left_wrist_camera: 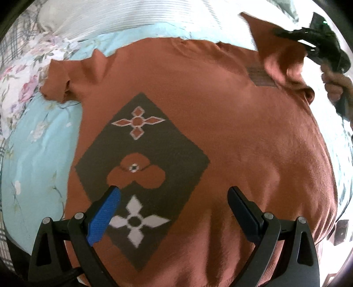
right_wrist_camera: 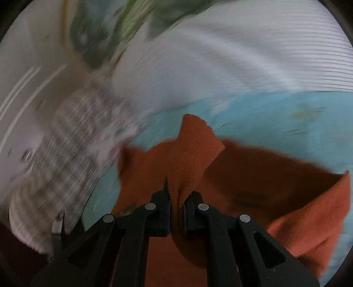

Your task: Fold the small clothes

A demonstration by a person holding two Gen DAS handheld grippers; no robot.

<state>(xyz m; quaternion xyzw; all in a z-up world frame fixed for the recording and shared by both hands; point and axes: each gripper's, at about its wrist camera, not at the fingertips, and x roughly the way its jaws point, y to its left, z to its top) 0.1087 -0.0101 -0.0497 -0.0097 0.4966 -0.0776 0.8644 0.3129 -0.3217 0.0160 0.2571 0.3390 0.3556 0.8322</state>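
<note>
1. A rust-orange T-shirt [left_wrist_camera: 231,123] lay spread front-up on a bed, over a light blue floral sheet [left_wrist_camera: 39,167].
2. A dark grey diamond print [left_wrist_camera: 141,176] sat on the shirt's chest, carrying an orange four-point motif at the top, an orange clover shape in the middle and a white four-point motif at the bottom.
3. The left gripper [left_wrist_camera: 174,194] hovered over the lower part of the diamond print, its fingers [left_wrist_camera: 106,214] spread wide with nothing between them; one finger carried a blue pad, and its tip showed against the orange clover shape.
4. The shirt's one sleeve [left_wrist_camera: 59,81] lay crumpled on the sheet, up and to the left of the diamond print.
5. The right gripper [right_wrist_camera: 176,205] had its fingers pressed together on a fold of the other sleeve [right_wrist_camera: 192,150], the cloth rising in a peak past the fingertips.
6. In the left wrist view that same gripper [left_wrist_camera: 320,42] appeared well up and to the right of the diamond print, with the sleeve lifted off the bed and folded inward over the shirt's shoulder.
7. A white striped fabric [left_wrist_camera: 132,17] lay beyond the shirt's collar, far from the diamond print.
8. The right wrist view was blurred, so the checked cloth [right_wrist_camera: 66,154] left of the sleeve showed no clear detail.
</note>
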